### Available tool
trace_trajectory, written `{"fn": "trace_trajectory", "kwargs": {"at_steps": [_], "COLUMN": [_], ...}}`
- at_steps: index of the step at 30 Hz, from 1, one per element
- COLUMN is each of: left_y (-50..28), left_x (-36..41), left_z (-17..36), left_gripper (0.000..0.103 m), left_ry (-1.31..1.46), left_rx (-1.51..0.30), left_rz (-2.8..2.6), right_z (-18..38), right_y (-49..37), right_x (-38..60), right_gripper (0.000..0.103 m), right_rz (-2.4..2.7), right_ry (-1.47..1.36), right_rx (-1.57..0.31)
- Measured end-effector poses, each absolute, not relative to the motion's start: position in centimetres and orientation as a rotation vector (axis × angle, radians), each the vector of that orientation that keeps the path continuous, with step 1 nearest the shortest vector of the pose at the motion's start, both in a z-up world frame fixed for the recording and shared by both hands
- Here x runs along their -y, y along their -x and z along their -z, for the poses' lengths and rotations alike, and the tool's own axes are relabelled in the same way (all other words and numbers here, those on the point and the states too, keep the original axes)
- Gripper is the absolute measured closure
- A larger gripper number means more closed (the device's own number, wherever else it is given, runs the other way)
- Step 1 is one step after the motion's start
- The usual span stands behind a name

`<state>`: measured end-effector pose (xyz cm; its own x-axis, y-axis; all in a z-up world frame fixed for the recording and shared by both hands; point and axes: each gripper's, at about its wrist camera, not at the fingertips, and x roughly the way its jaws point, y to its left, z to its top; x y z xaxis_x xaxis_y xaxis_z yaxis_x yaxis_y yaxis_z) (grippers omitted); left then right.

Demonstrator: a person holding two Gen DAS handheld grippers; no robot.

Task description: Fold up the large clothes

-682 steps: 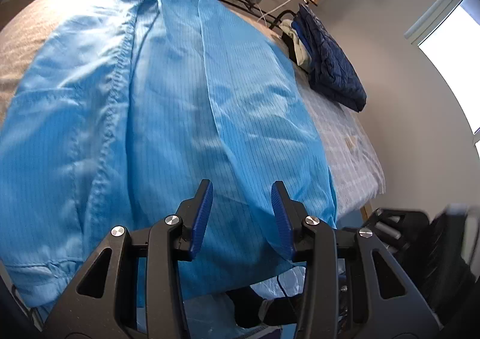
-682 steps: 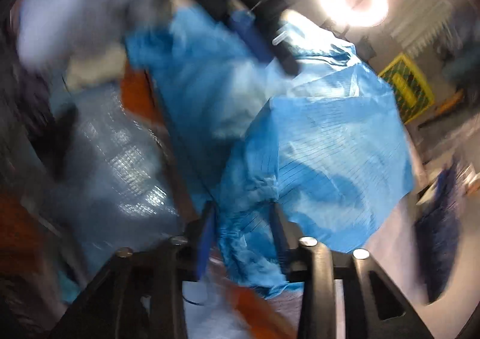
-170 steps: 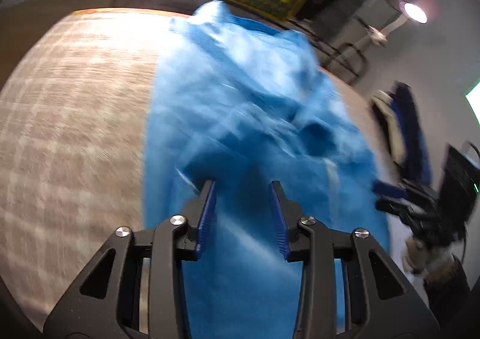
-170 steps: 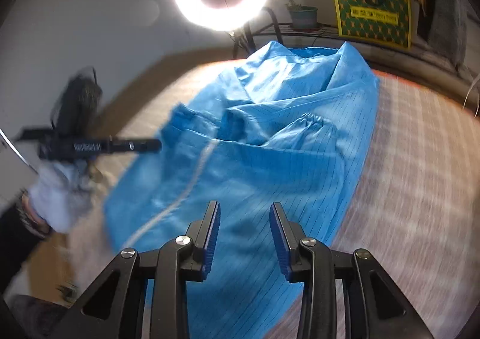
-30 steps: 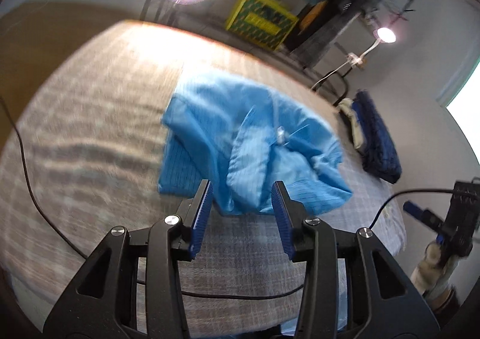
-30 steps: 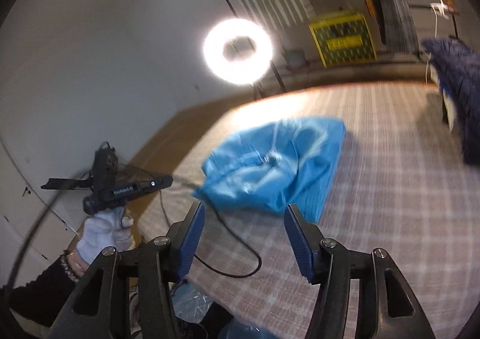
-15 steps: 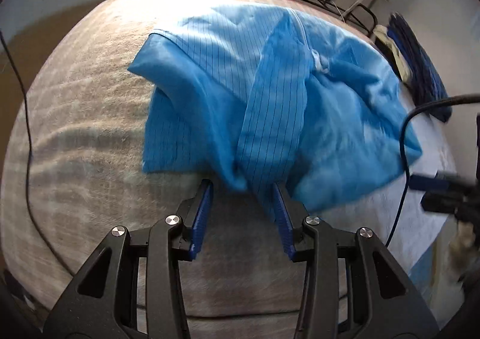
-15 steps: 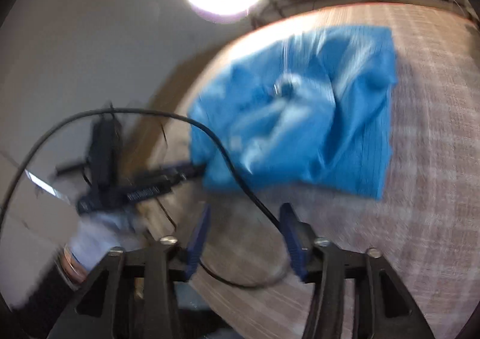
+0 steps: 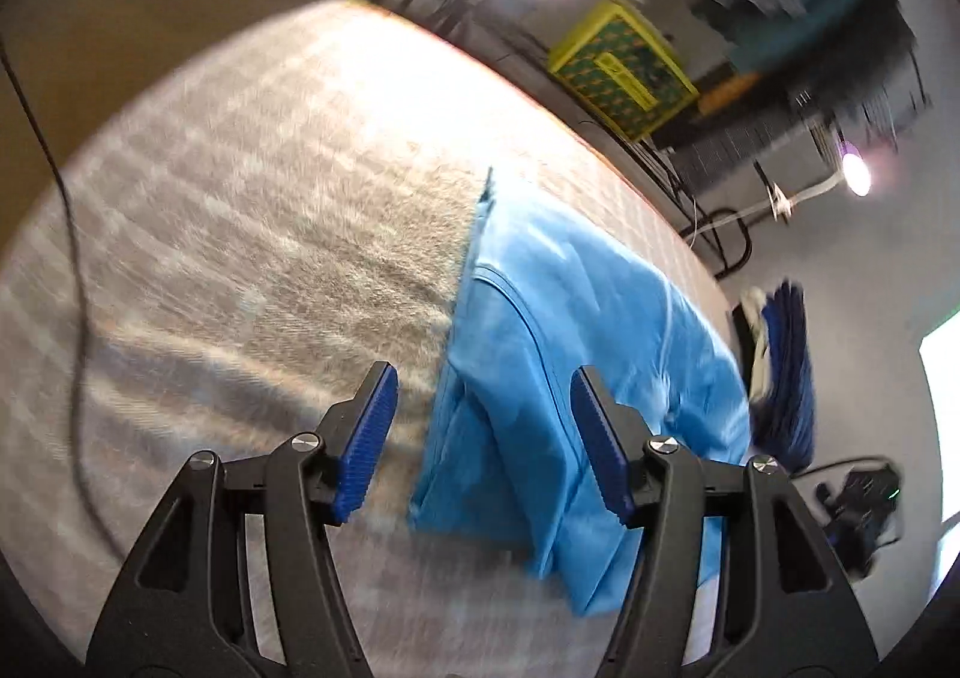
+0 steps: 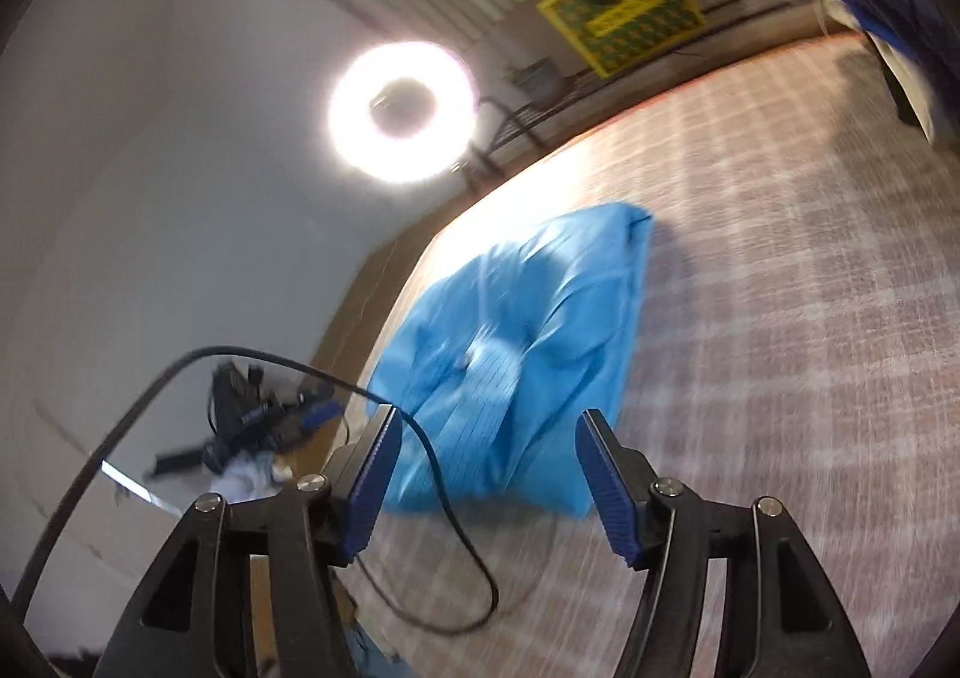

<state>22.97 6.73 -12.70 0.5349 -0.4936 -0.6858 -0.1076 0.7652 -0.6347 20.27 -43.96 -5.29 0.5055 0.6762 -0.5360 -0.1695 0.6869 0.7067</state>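
The left tool (image 9: 483, 441) was wide, its two blue pads far apart and holding nothing, and it hung above the near edge of the blue garment (image 9: 576, 384). The right tool (image 10: 489, 477) was wide as well — empty, with the same garment (image 10: 522, 354) lying just past its tips. The garment was folded into a rough, bunched rectangle and rested on the checked bed cover (image 9: 252, 234), near the edge of the bed. A black cable (image 10: 432, 474) passed in front of the right tool and curled down on the cover. Farther off, a ring light (image 10: 401, 113) shone by the wall, a yellow crate (image 9: 621, 69) stood behind the bed, and a dark blue quilted item (image 9: 786, 372) lay beyond the garment.
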Motion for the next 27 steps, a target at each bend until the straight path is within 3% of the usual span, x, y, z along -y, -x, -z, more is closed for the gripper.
{"fn": "trace_trajectory", "kwargs": {"at_steps": [6, 7, 8, 9, 13, 16, 19, 22, 27], "left_y": [-24.7, -24.8, -25.0, -25.1, -24.9, -23.0, -20.4, -17.9, -14.7], "left_x": [-5.5, -4.9, -4.1, -3.7, -2.9, -3.0, -2.4, -1.1, -1.8], "left_z": [15.5, 15.4, 15.6, 15.8, 15.7, 13.3, 10.4, 7.5, 2.1], "left_gripper": [0.042, 0.055, 0.087, 0.098, 0.098, 0.077, 0.063, 0.061, 0.061], "left_ry": [0.805, 0.773, 0.7, 0.668, 0.531, 0.484, 0.451, 0.401, 0.393], "left_rx": [-1.05, -1.054, -1.078, -1.095, -1.088, -1.025, -0.935, -0.886, -0.797], "left_rz": [0.339, 0.343, 0.328, 0.327, 0.262, 0.215, 0.261, 0.343, 0.377], "right_z": [7.5, 7.6, 7.9, 7.9, 9.3, 10.3, 9.9, 7.6, -1.1], "right_y": [-24.7, -25.2, -25.9, -26.2, -28.3, -29.4, -29.1, -27.2, -20.0], "right_x": [44.0, 43.8, 43.4, 43.2, 42.4, 42.3, 42.3, 42.6, 43.8], "right_gripper": [0.037, 0.037, 0.037, 0.037, 0.04, 0.054, 0.055, 0.054, 0.054], "right_rz": [-0.523, -0.526, -0.531, -0.529, -0.52, -0.542, -0.549, -0.537, -0.51], "right_ry": [-0.727, -0.732, -0.728, -0.714, -0.689, -0.722, -0.678, -0.573, -0.31], "right_rx": [-0.955, -0.964, -0.979, -0.996, -1.052, -1.079, -1.076, -1.021, -0.821]}}
